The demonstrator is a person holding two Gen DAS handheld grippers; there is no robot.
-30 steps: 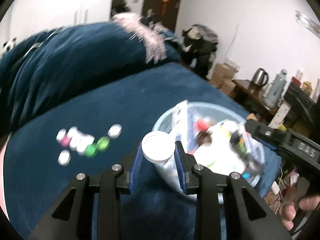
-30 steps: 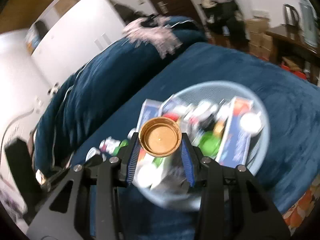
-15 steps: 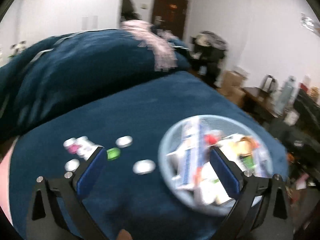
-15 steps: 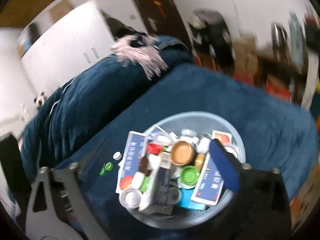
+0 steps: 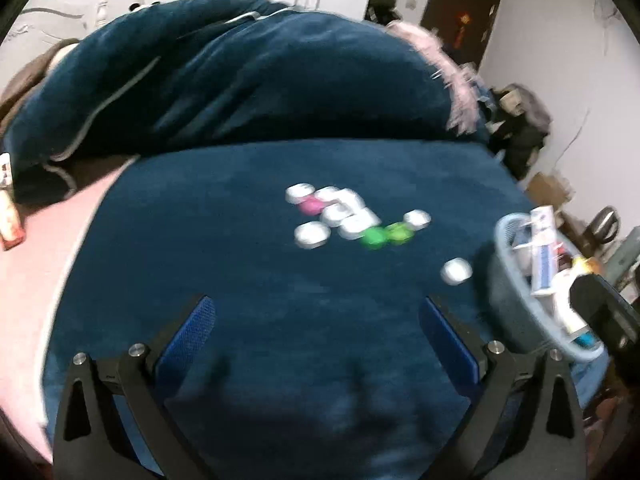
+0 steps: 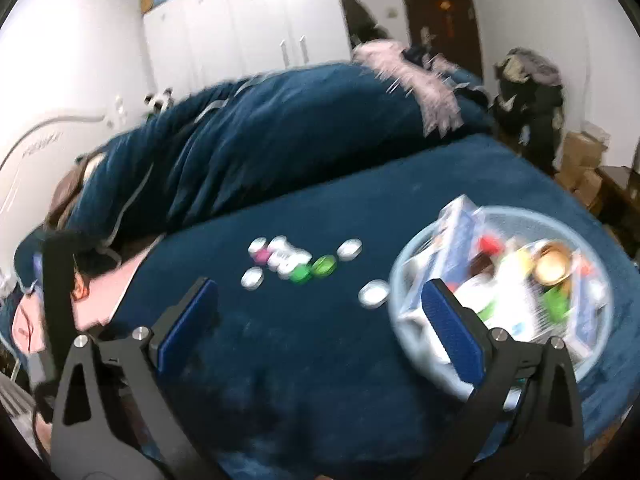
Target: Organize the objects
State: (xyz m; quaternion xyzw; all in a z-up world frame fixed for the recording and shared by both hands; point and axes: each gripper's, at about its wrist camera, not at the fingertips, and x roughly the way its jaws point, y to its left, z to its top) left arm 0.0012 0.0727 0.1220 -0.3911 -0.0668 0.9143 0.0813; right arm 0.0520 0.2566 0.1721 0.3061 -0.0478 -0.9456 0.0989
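Several small caps point(image 5: 348, 218), white, green and pink, lie in a cluster on the dark blue blanket point(image 5: 240, 264); they also show in the right wrist view point(image 6: 288, 260). One white cap point(image 5: 456, 271) lies alone beside a light blue mesh basket point(image 5: 516, 308). The basket point(image 6: 408, 280) is full of boxes, caps and a gold lid point(image 6: 552, 268). My left gripper point(image 5: 316, 336) is open and empty over the blanket. My right gripper point(image 6: 320, 328) is open and empty, its right finger over the basket's near rim.
A heaped blue duvet point(image 6: 260, 152) with a pink cloth point(image 6: 412, 76) lies behind the caps. A pink sheet point(image 5: 44, 264) shows at the left. White wardrobes point(image 6: 248, 28), cardboard boxes point(image 6: 580, 160) and a clothes pile point(image 6: 528, 88) stand behind.
Both grippers opened and let go: the white cap now lies on the blanket beside the basket, the gold lid lies in the basket. Both views have swung left toward the cap cluster.
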